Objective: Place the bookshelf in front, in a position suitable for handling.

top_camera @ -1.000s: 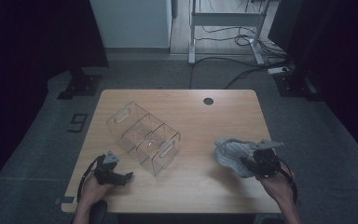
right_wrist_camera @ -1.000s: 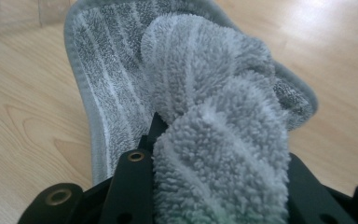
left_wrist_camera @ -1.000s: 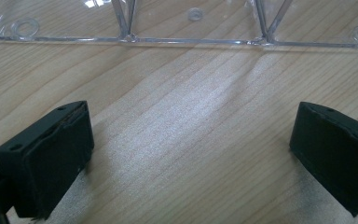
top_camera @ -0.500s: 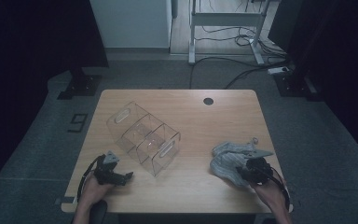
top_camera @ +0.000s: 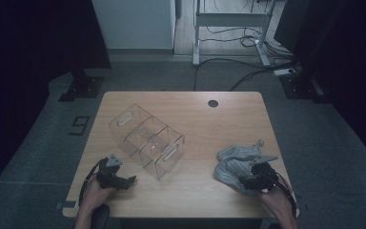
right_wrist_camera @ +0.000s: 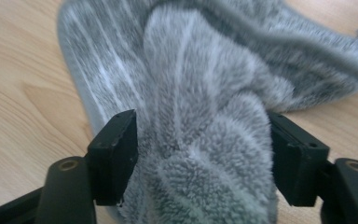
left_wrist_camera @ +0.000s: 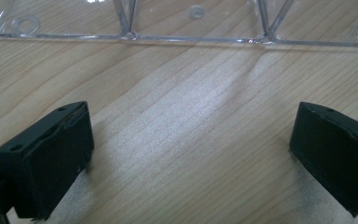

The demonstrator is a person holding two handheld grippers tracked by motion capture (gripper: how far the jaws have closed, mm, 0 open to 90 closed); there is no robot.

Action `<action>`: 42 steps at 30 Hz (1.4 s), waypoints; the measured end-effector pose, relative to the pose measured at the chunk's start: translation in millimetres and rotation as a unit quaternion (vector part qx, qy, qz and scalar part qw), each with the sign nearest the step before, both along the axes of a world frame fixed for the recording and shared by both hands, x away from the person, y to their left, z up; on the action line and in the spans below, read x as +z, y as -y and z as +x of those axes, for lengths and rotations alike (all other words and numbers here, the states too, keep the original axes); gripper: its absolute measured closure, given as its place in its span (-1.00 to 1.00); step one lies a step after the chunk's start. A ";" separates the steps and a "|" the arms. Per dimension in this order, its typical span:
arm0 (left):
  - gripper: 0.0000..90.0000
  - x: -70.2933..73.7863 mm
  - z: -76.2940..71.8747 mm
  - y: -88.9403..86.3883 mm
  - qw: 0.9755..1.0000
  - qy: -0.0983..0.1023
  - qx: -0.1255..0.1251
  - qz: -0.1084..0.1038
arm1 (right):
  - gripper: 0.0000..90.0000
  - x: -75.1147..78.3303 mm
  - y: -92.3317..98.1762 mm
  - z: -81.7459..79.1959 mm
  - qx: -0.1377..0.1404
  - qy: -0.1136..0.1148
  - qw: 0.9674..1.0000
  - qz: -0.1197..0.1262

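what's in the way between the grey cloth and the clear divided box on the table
Nothing visible. Bare wooden table lies between the grey cloth and the clear box. The cloth bunches between the right gripper jaws, which have just been opening.

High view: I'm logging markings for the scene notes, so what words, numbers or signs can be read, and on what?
"9": a dark numeral on the grey floor, left of the table.
Clear organizer, grey cloth: no readable text.
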State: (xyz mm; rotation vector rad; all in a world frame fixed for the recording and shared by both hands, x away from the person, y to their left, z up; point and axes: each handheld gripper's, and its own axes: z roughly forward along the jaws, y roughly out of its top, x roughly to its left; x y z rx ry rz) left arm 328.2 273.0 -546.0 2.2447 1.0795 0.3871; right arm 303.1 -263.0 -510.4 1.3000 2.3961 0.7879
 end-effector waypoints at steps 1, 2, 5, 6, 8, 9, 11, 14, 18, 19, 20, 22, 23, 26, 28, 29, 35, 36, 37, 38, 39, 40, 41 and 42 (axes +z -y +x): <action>-1.00 0.7 0.0 -0.2 1.000 0.000 0.002 0.002 | -0.37 2.4 0.6 -0.6 -0.004 0.004 1.000 0.006; -1.00 1.4 -0.3 -0.3 1.000 0.003 0.004 0.006 | -0.39 4.6 1.9 -0.8 -0.007 0.008 1.000 0.012; -1.00 5.9 -0.7 -1.7 1.000 0.012 0.006 0.000 | -0.50 9.0 5.8 -1.1 -0.015 0.011 1.000 0.021; -1.00 7.7 -0.9 -2.4 1.000 0.015 0.003 -0.005 | -0.53 10.1 7.3 -1.2 -0.016 0.012 0.999 0.025; -1.00 11.0 -0.5 -3.6 1.000 0.017 0.001 -0.013 | -0.58 13.8 9.5 -1.6 -0.017 0.012 0.999 0.032; -1.00 13.1 -0.2 -4.2 1.000 0.018 0.000 -0.013 | -0.60 15.3 9.8 -2.3 -0.016 0.015 0.999 0.034; -1.00 17.9 0.6 -6.3 1.000 0.023 -0.002 -0.018 | -0.63 19.7 9.9 -4.1 -0.010 0.023 0.999 0.039; -1.00 27.2 2.4 -9.9 0.999 0.031 -0.003 -0.033 | -0.71 24.5 7.9 -5.9 0.002 0.036 0.999 0.033; -0.83 38.6 4.4 -12.6 0.998 0.042 0.004 -0.047 | -0.74 29.2 6.0 -7.6 0.009 0.047 0.998 0.037; -0.83 42.6 5.5 -13.3 0.998 0.044 0.004 -0.051 | -0.76 31.5 4.8 -8.5 0.012 0.053 0.998 0.042; -0.78 45.4 6.4 -13.6 0.997 0.045 0.004 -0.055 | -0.78 33.9 3.6 -9.4 0.016 0.059 0.997 0.044; -0.68 51.6 9.1 -12.8 0.997 0.051 0.003 -0.051 | -0.83 37.3 -0.3 -11.2 0.026 0.066 0.997 0.044; -0.68 53.6 10.8 -11.8 0.997 0.055 0.001 -0.050 | -0.84 37.7 -1.6 -11.6 0.028 0.067 0.996 0.043; -0.61 57.7 17.3 -6.8 0.997 0.062 -0.002 -0.043 | -0.86 37.4 -6.9 -12.0 0.037 0.065 0.996 0.039; -0.58 59.8 21.8 -3.8 0.997 0.066 -0.001 -0.038 | -0.87 37.7 -9.6 -12.3 0.044 0.064 0.996 0.038; -0.53 61.2 24.5 -2.6 0.997 0.067 0.000 -0.040 | -0.88 38.1 -11.0 -12.3 0.046 0.066 0.996 0.038; -0.07 67.4 31.7 3.8 0.997 0.072 0.005 -0.027 | -0.89 39.8 -17.6 -10.7 0.060 0.059 0.995 0.053; -0.02 68.0 32.3 5.1 0.997 0.074 0.007 -0.023 | -0.89 39.5 -19.5 -10.1 0.065 0.057 0.995 0.055; 0.06 68.2 33.0 5.9 0.997 0.074 0.007 -0.021 | -0.89 39.4 -21.1 -9.6 0.067 0.055 0.995 0.056; 0.17 68.4 34.1 6.8 0.997 0.072 0.005 -0.020 | -0.90 39.1 -22.6 -9.1 0.069 0.053 0.995 0.056; 0.20 68.2 35.1 8.0 0.997 0.070 0.005 -0.017 | -0.90 38.8 -24.4 -8.2 0.073 0.051 0.994 0.056; 0.24 68.1 35.8 8.8 0.997 0.070 0.006 -0.014 | -0.91 38.7 -26.4 -7.7 0.077 0.047 0.994 0.056; 0.36 68.0 36.4 9.6 0.997 0.071 0.009 -0.015 | -0.91 38.7 -28.3 -7.2 0.080 0.048 0.994 0.055; 0.39 68.3 36.8 9.8 0.997 0.069 0.012 -0.016 | -0.91 38.6 -30.7 -6.6 0.083 0.046 0.994 0.057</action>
